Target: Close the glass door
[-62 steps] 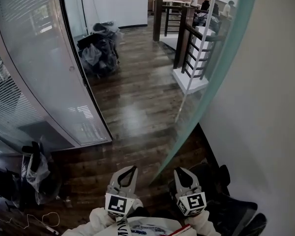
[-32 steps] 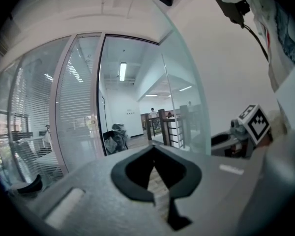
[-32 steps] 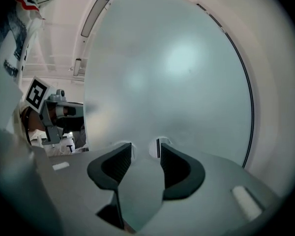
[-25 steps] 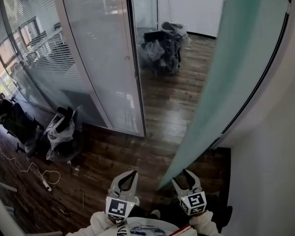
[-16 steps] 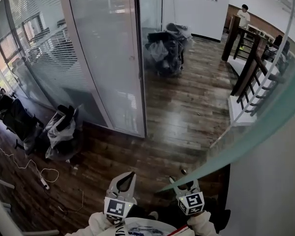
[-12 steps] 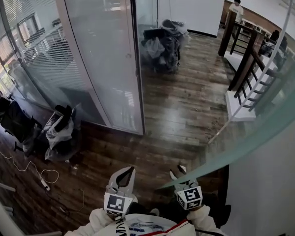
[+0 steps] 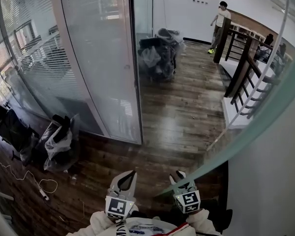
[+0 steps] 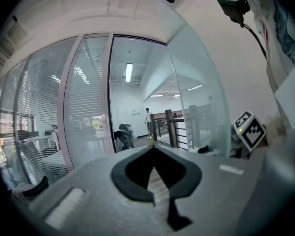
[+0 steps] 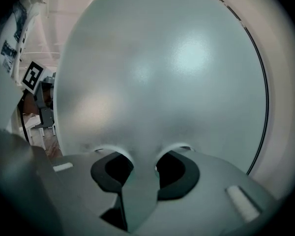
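Observation:
The glass door is a frosted, green-tinted pane that crosses the right of the head view, its free edge running down to my right gripper. In the right gripper view the pane fills the picture and its edge sits between the jaws of the right gripper. Those jaws are closing, and both pads lie against the glass. My left gripper hangs beside it over the wooden floor, apart from the door. In its own view the left gripper is shut with nothing in it.
A fixed glass wall with blinds and a dark door post stand at the left. Beyond the doorway lie a heap of bags, a stair railing and a person. A white wall is close on my right.
The right gripper's jaws have narrowed from wide apart onto the door's edge. The pane now lies lower across the right of the head view, and the railing and a person show beyond it.

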A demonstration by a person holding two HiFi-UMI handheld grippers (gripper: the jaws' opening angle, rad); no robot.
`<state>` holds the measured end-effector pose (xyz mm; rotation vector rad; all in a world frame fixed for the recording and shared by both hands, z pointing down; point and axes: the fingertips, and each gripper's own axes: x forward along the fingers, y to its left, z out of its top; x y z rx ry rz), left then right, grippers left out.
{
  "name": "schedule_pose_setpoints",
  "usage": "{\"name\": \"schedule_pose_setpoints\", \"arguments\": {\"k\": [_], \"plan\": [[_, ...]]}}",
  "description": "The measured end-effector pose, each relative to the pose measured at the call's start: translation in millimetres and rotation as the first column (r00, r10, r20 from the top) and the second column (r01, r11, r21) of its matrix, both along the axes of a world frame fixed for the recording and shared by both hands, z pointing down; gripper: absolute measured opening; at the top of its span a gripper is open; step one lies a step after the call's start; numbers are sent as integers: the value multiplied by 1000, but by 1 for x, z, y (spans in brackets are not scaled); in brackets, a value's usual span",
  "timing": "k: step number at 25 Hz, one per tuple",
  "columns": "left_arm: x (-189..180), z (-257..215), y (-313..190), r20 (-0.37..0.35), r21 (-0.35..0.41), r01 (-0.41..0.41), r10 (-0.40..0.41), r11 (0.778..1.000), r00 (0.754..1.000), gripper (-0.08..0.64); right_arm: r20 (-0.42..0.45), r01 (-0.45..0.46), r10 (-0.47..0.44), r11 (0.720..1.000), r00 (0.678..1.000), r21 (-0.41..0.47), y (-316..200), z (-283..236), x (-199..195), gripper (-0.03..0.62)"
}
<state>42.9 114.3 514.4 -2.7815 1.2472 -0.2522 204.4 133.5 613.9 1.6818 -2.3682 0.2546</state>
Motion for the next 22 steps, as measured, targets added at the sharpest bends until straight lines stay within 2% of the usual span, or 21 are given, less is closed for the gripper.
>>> {"name": "schedule_pose_setpoints", "arguments": {"k": [17,22], "plan": [[-53,-1,-54,-52,-13,10,-11,1000,999,3,-2,-78,78,996,997,-31,-55,2,-13,120],[-68,5,-74,-35,-22,3,-4,1000,999,3,-7,-106,106,994,994,-41,-75,0,-15,120]]}}
